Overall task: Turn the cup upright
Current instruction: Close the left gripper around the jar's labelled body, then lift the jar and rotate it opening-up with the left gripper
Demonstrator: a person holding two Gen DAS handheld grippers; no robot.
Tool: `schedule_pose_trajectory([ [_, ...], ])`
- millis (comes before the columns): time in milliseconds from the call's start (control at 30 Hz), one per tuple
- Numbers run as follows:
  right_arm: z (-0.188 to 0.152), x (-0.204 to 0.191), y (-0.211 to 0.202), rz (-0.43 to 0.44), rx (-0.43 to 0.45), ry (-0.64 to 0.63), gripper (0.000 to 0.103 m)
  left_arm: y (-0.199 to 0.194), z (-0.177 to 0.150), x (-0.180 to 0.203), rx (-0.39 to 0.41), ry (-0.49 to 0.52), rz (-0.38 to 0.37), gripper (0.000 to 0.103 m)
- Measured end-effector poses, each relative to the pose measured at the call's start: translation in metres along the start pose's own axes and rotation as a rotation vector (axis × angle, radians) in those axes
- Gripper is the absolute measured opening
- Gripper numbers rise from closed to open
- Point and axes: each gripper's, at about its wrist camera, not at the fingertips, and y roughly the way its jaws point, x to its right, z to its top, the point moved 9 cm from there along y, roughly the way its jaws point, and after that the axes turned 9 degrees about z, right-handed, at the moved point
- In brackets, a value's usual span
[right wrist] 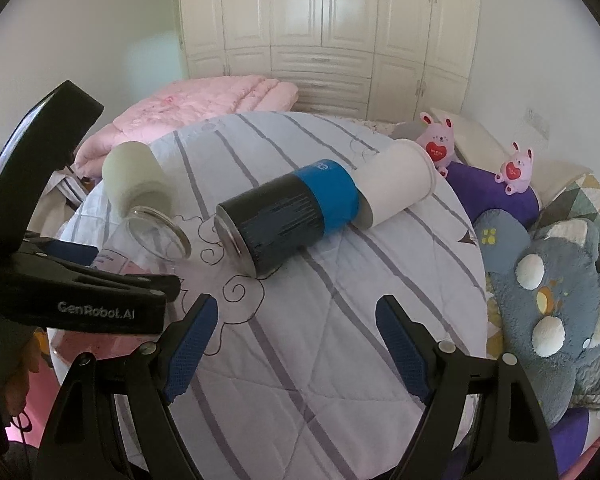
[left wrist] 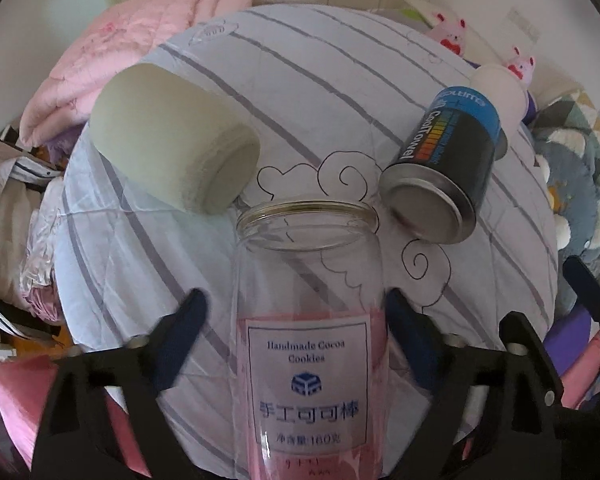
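Observation:
A clear glass jar (left wrist: 308, 320) with a pink cookie label lies on its side on the striped cloth, mouth pointing away. My left gripper (left wrist: 296, 312) is open with a finger on each side of the jar, the left finger apart from the glass. The jar also shows in the right wrist view (right wrist: 156, 236). A pale green cup (left wrist: 172, 140) lies on its side to the far left. A black and blue can (left wrist: 444, 168) and a white paper cup (right wrist: 396, 184) lie on their sides to the right. My right gripper (right wrist: 296, 336) is open and empty above the cloth.
The round table (right wrist: 320, 360) carries a white cloth with grey stripes. A pink quilt (right wrist: 204, 100) lies behind it. Plush toys (right wrist: 556, 304) and cushions sit to the right. White wardrobes (right wrist: 324, 32) stand at the back. Clothes are piled to the left (left wrist: 12, 208).

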Motion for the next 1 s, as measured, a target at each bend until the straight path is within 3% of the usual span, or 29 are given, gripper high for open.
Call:
schedule_pose_trajectory([
  [100, -0.001, 0.001, 0.004, 0.009, -0.011, 0.006, 0.083, 0.002, 0.001, 0.003, -0.008, 0.006, -0.030, 0.073],
  [267, -0.001, 0.000, 0.007, 0.031, -0.022, 0.009, 0.083, -0.002, 0.004, 0.000, 0.015, -0.001, -0.029, 0.073],
  [567, -0.004, -0.007, 0.008, 0.089, -0.033, 0.028, 0.083, -0.042, 0.026, -0.014, 0.189, -0.049, -0.040, 0.072],
  [867, 0.000, -0.014, 0.012, 0.123, -0.025, 0.028, 0.083, -0.057, 0.056, -0.017, 0.290, -0.060, -0.046, 0.072],
  [1000, 0.003, -0.027, 0.016, 0.199, -0.030, 0.015, 0.083, -0.059, 0.066, -0.018, 0.320, -0.074, -0.028, 0.072],
])
